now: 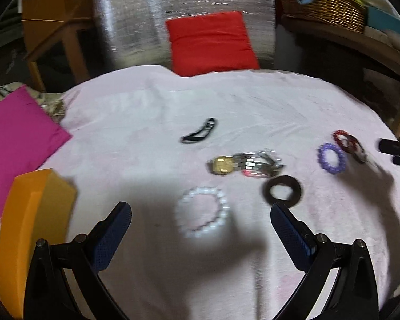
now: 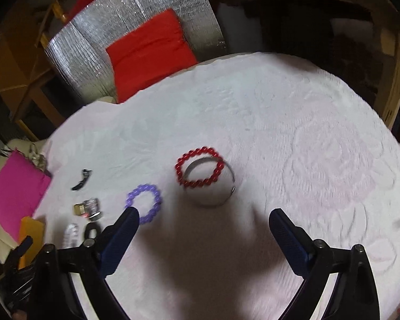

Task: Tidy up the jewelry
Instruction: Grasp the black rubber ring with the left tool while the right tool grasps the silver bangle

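Jewelry lies on a pale pink cloth (image 1: 146, 122). In the left wrist view my left gripper (image 1: 201, 213) is open over a white bead bracelet (image 1: 204, 214), which lies between its fingers. Beyond are a gold-faced watch (image 1: 222, 164), a black ring (image 1: 282, 189), a black band (image 1: 200, 134), a purple bead bracelet (image 1: 332, 158) and a red bead bracelet (image 1: 344, 140). In the right wrist view my right gripper (image 2: 204, 218) is open and empty, just short of the red bead bracelet (image 2: 200, 166), which overlaps a thin metal bangle (image 2: 230, 186). The purple bracelet (image 2: 145, 206) lies by its left finger.
An orange box (image 1: 34, 218) stands at the cloth's left, beside a magenta cushion (image 1: 16, 144). A red cushion (image 1: 210, 41) leans on a silver foil panel (image 1: 136, 26) behind. A wicker basket (image 1: 322, 2) sits at the back right. Wooden furniture surrounds the cloth.
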